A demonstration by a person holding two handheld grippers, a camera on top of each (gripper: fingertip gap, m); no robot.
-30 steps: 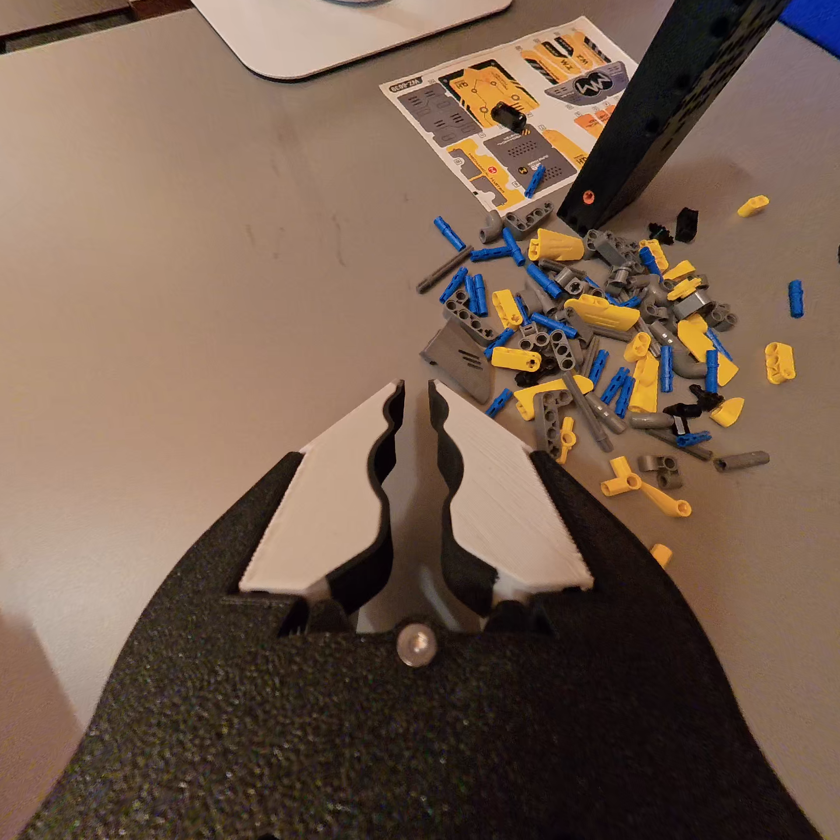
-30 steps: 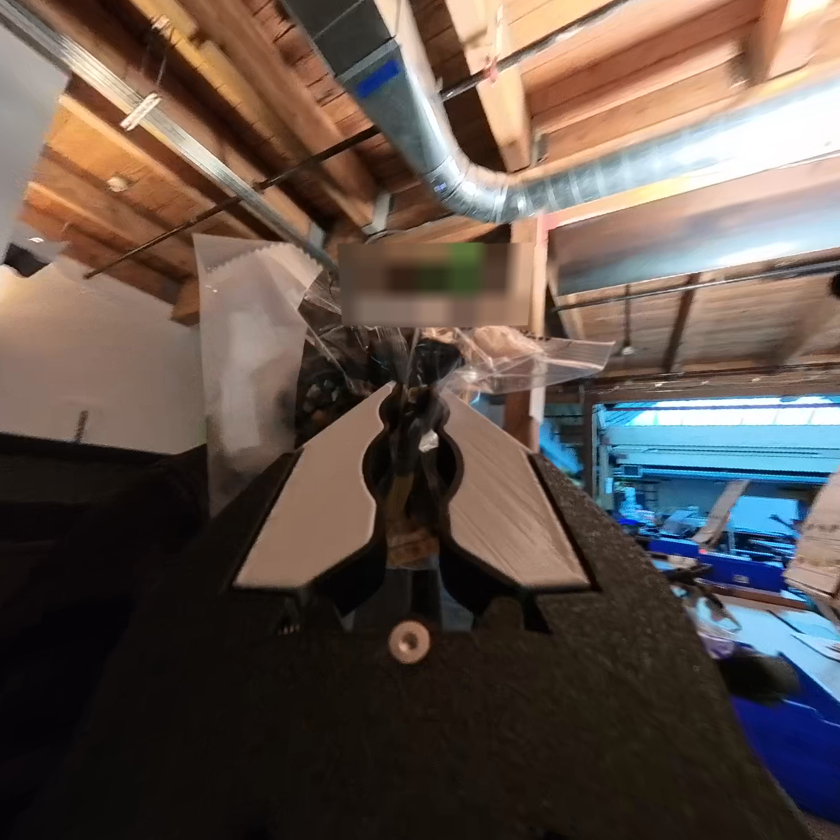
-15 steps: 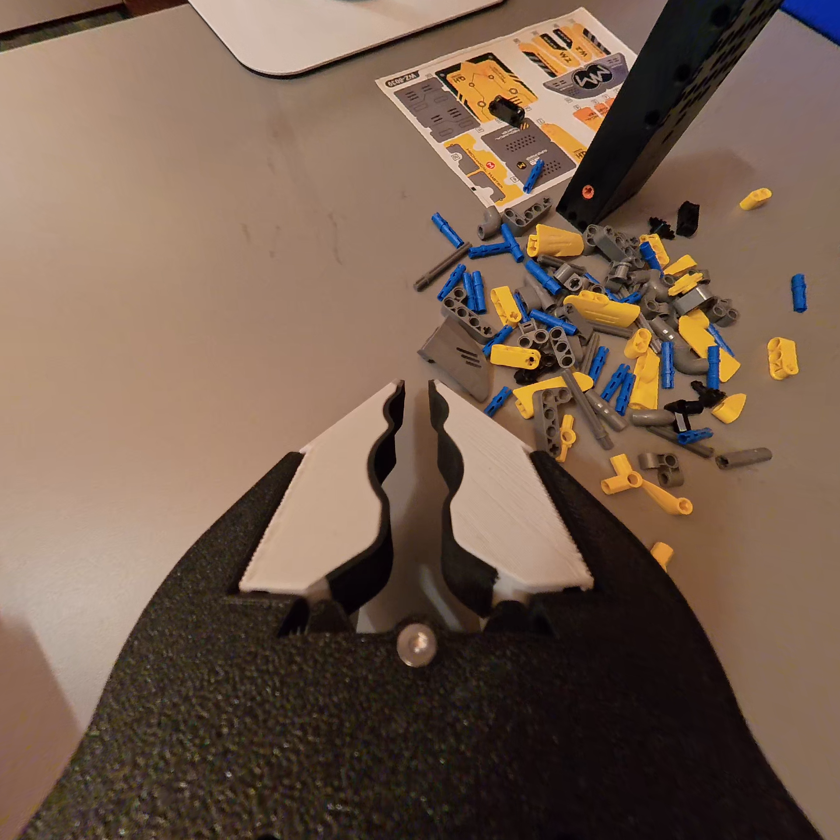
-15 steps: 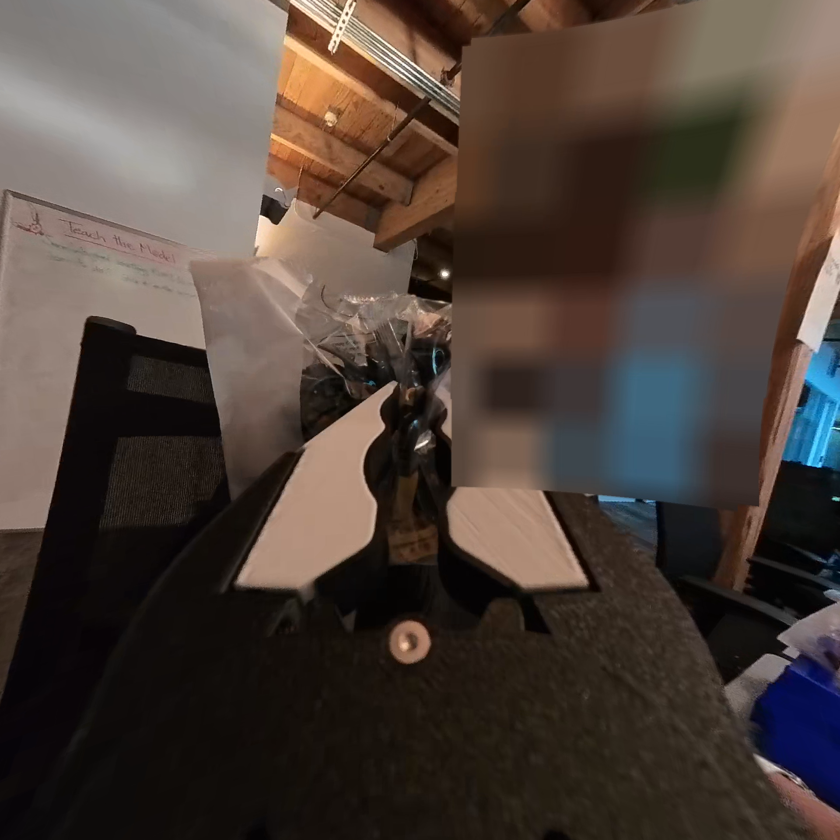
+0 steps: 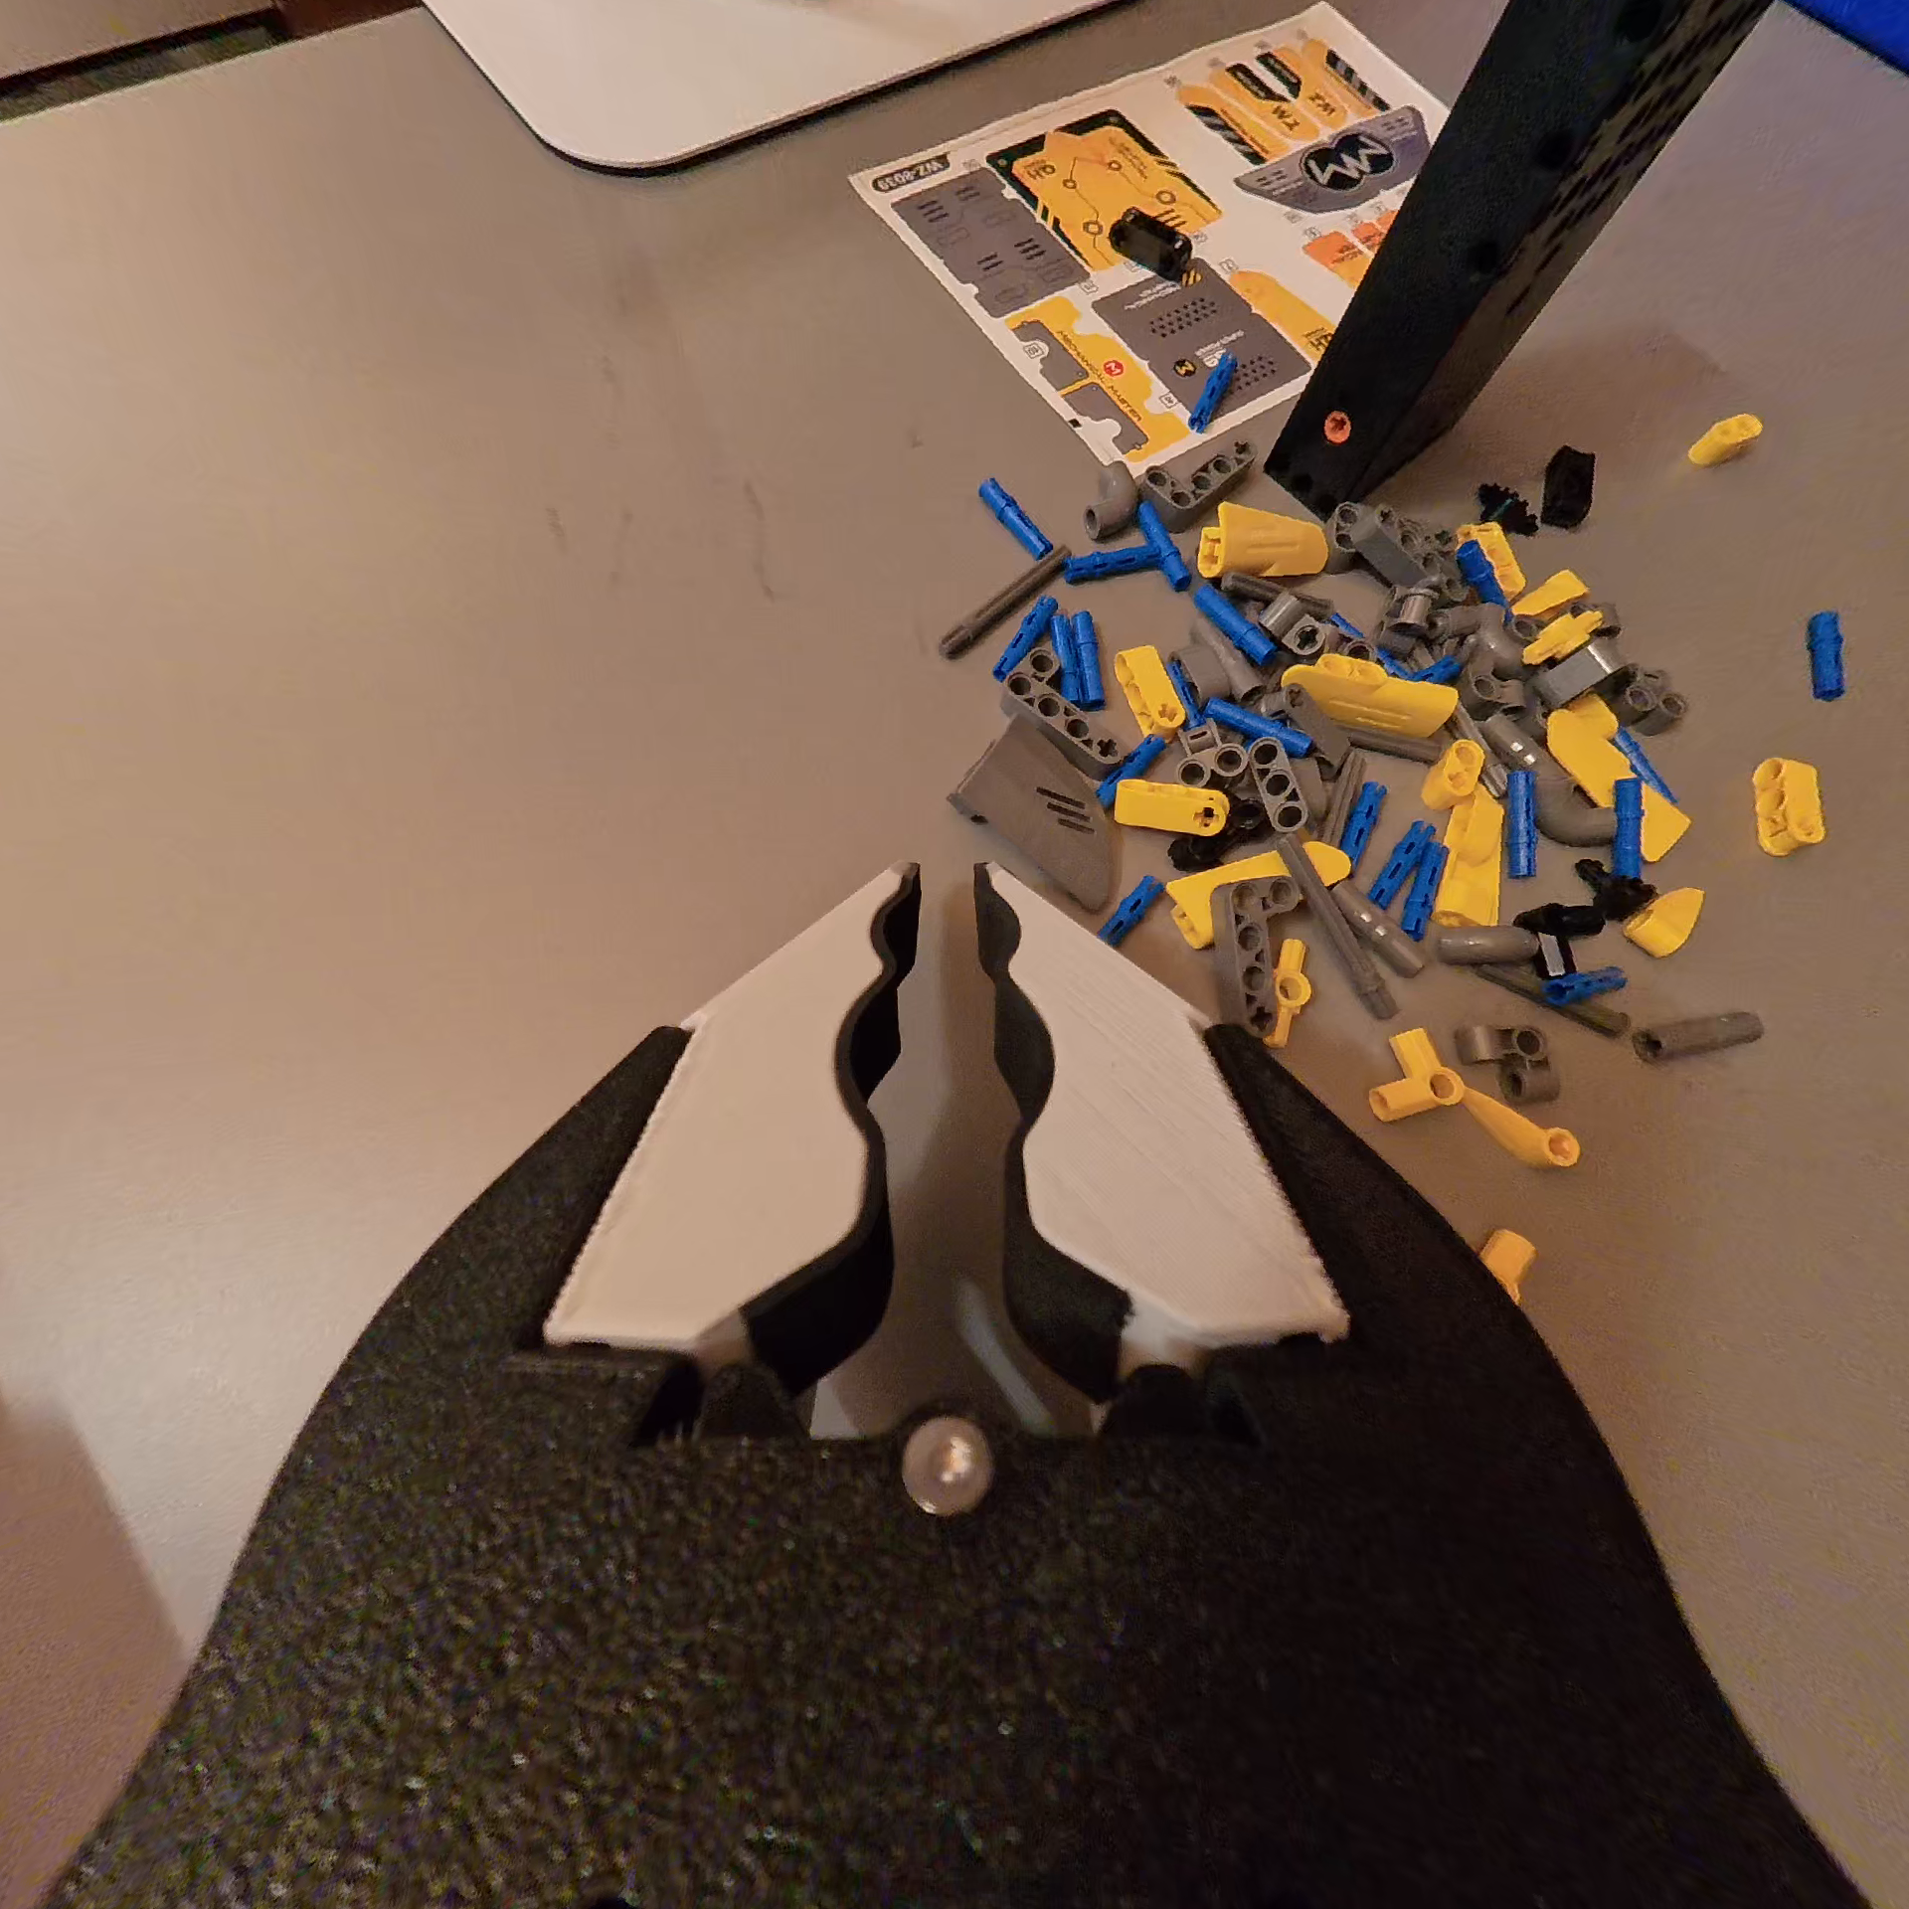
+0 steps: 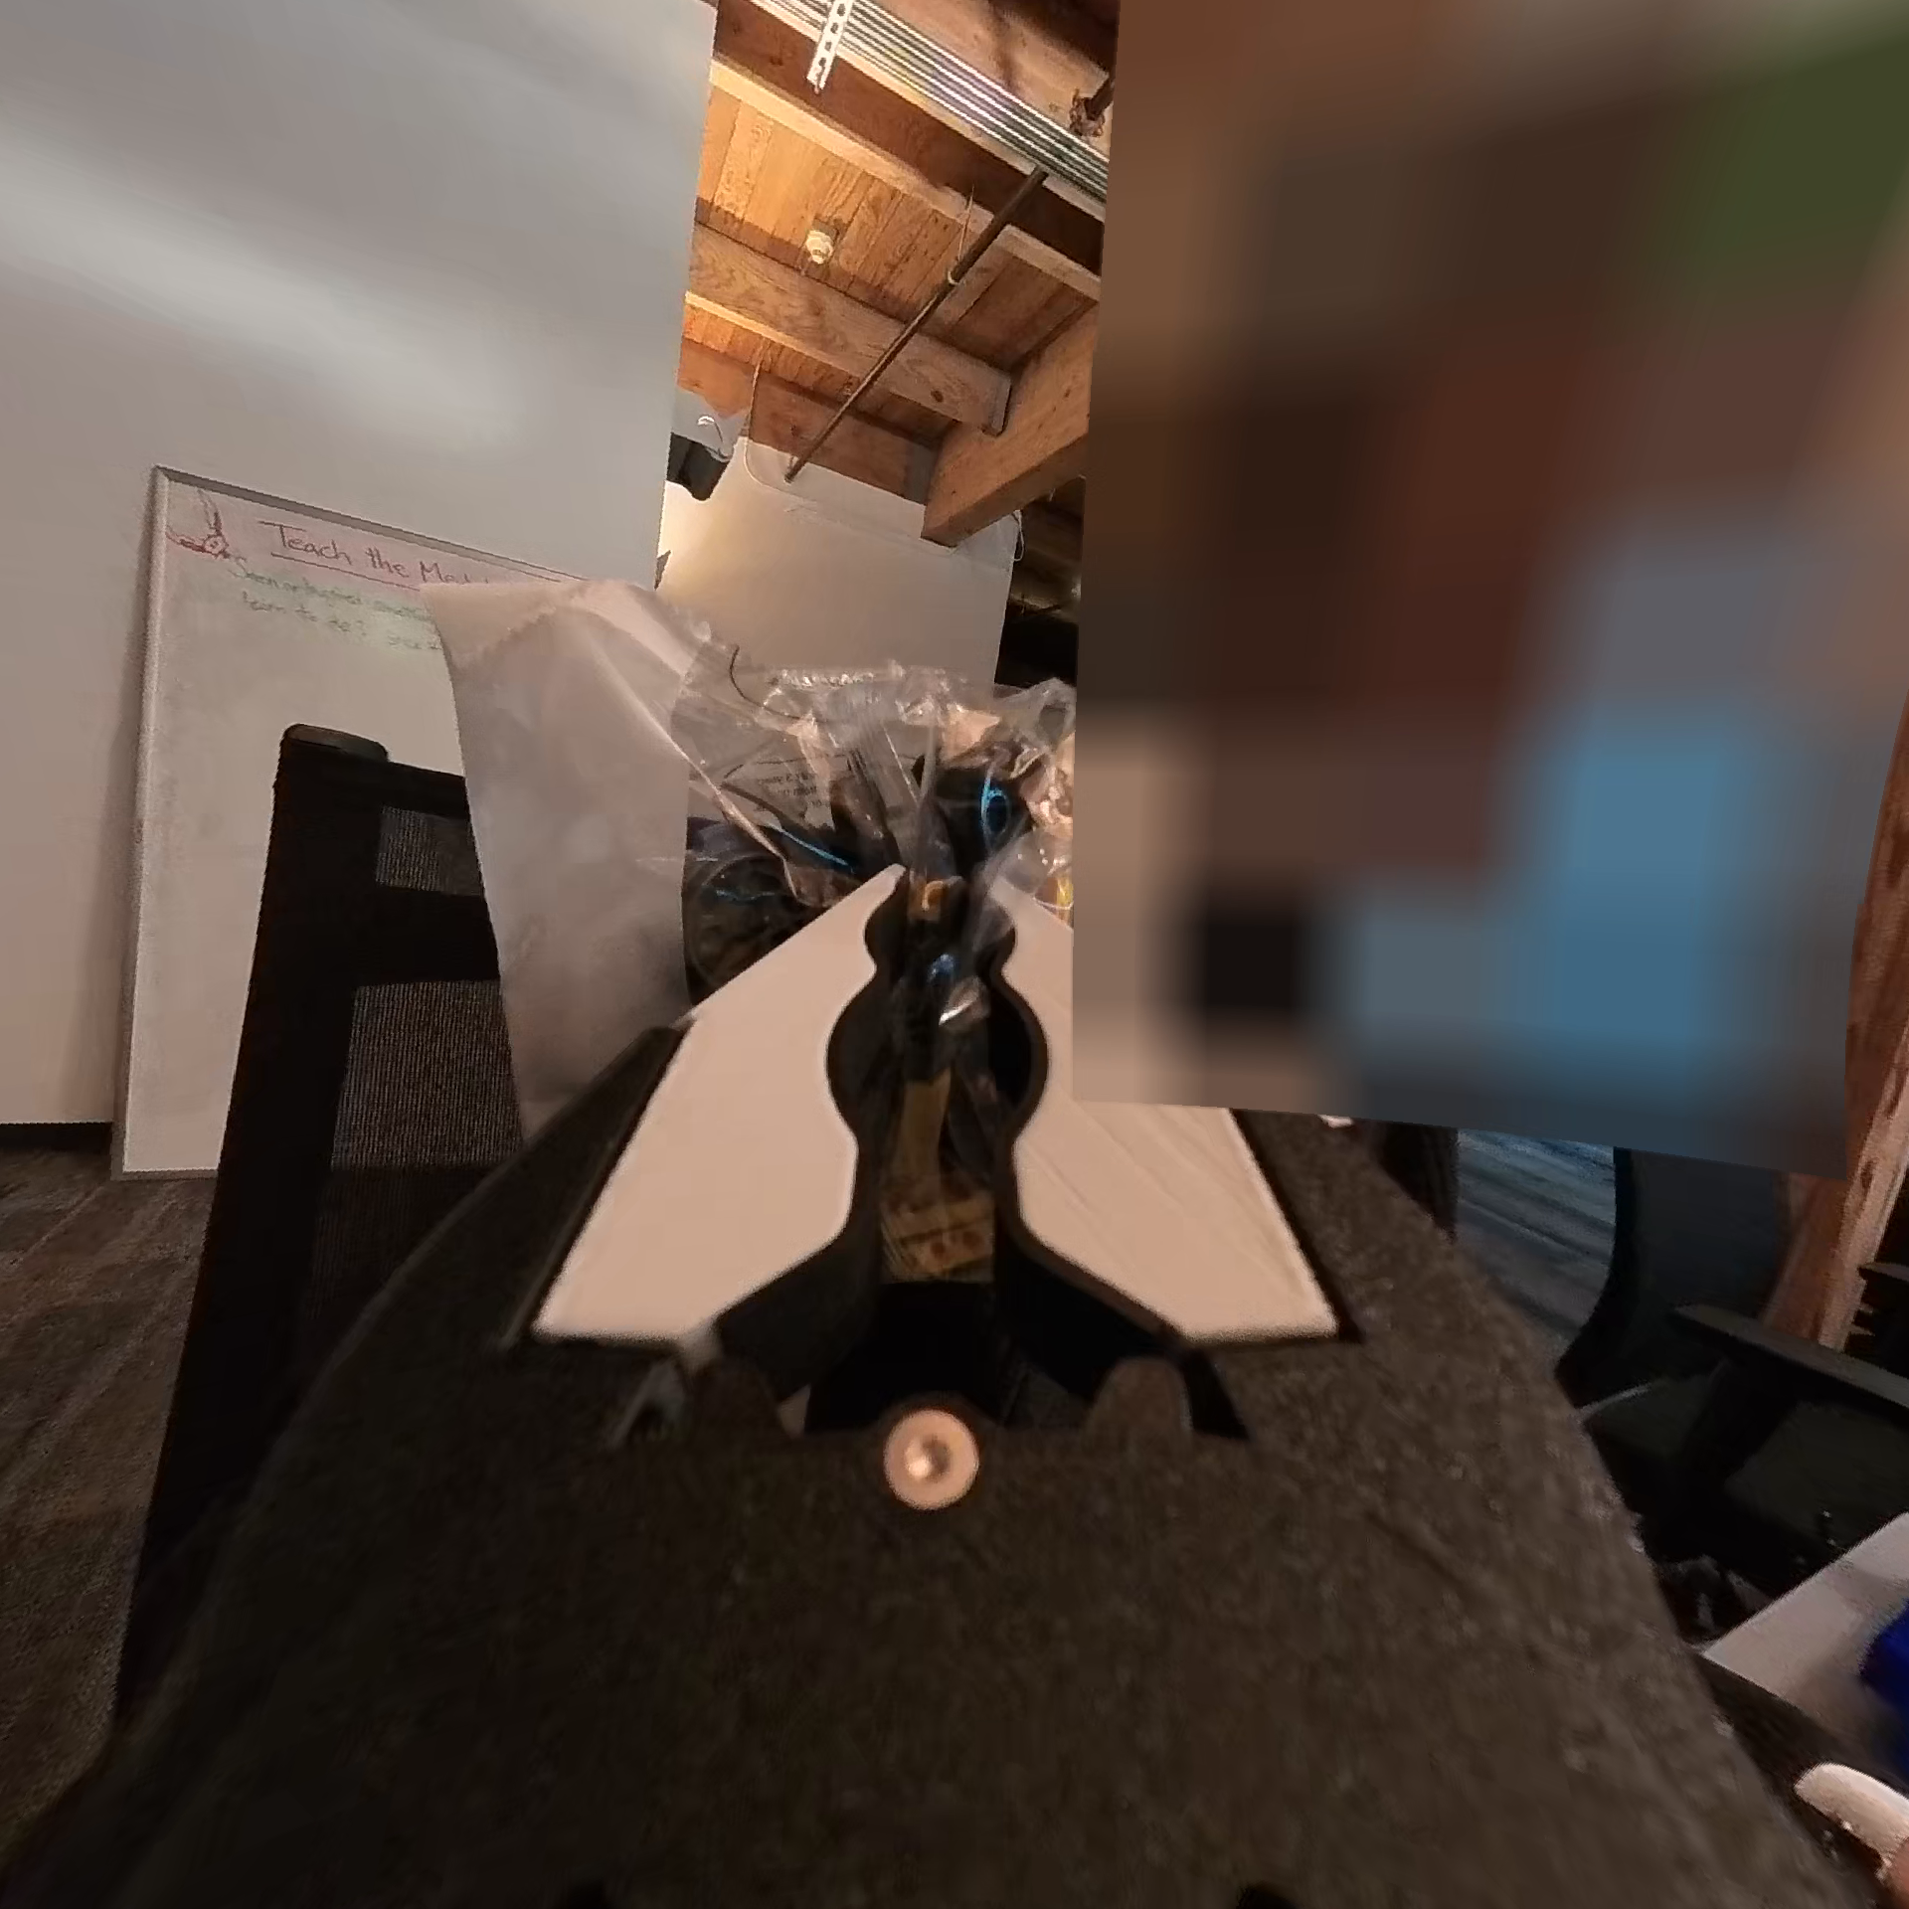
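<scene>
A clear plastic bag (image 6: 826, 744) sits at the centre of the right wrist frame, pinched between the fingers of the right hand-held gripper (image 6: 945, 888), which is clenched on it; dark and blue small parts show through its crinkled film, too blurred to tell apart. Behind it stand a black mesh chair (image 6: 362, 981) at left and a whiteboard (image 6: 258, 723) against the wall. In the left wrist frame the left hand-held gripper (image 5: 945, 878) is released, its white fingers (image 5: 744, 1116) a narrow gap apart with nothing between them, above the bare grey worktop (image 5: 413, 620). A loose pile of blue, yellow and grey bricks (image 5: 1343, 744) lies on the worktop to the right of centre, just beyond and to the right of the fingertips; a grey panel (image 5: 1043, 816) is the nearest piece. A sticker sheet (image 5: 1116, 300) lies at upper right with a black cylinder (image 5: 1147, 243) on it. A black perforated bar (image 5: 1529, 238) slants down to the pile's far edge. A white mat (image 5: 723, 72) lies along the top.
</scene>
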